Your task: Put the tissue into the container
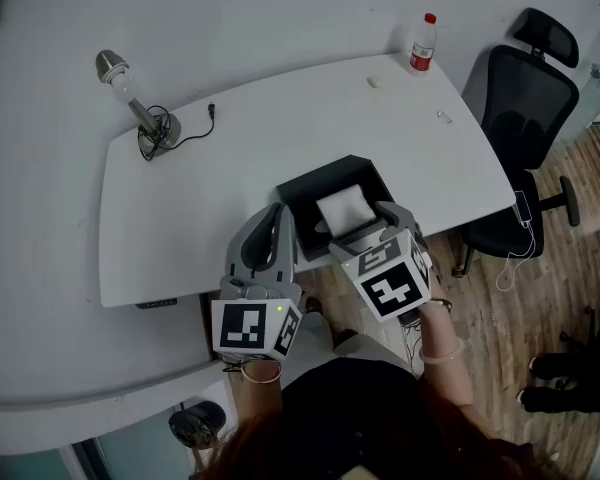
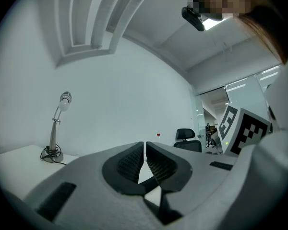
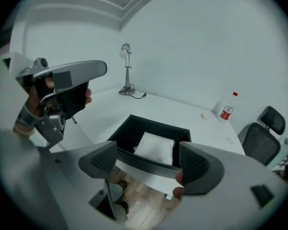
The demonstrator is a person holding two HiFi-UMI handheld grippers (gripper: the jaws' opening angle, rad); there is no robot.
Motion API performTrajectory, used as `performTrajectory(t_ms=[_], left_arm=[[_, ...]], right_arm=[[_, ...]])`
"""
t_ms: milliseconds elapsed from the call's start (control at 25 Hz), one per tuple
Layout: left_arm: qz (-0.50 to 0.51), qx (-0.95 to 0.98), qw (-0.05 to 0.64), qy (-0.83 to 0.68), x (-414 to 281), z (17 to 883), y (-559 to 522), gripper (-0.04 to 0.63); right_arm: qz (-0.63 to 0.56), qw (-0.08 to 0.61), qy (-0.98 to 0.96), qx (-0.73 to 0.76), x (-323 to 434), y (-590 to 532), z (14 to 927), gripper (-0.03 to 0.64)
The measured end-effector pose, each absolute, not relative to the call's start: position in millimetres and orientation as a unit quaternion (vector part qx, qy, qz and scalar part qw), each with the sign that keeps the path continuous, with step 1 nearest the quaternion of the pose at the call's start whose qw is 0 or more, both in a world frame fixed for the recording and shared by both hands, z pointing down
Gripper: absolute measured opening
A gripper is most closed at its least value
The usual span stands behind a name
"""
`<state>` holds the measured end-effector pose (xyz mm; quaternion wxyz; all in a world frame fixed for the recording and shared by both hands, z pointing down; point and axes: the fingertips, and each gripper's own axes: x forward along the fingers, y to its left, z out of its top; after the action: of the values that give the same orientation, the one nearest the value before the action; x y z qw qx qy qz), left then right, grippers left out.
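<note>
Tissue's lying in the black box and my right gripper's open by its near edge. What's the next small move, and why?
Probably draw the right gripper up and back, clear of the container. The tissue lies flat inside it, the right gripper's jaws stand wide apart with nothing between them, and the left gripper is shut and empty, so nothing seems left to place.

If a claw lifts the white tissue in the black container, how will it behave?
The tissue looks like a soft folded stack, so it would probably sag rather than stay flat. It is likely very light, and a pinch may take only the top sheets. Lying flat in the black container, it should not roll.
</note>
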<state>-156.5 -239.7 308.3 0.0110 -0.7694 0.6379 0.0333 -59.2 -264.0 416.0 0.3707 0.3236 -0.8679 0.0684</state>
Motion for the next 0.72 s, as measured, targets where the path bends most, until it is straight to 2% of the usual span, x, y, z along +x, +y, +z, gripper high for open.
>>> performTrajectory(t_ms=[720], left_arm=[[0.026, -0.742, 0.016, 0.670, -124.6, 303.4, -168.4, 0.037]], right_arm=[[0.054, 0.298, -0.903, 0.304, -43.9, -221.6, 396.4, 0.422]])
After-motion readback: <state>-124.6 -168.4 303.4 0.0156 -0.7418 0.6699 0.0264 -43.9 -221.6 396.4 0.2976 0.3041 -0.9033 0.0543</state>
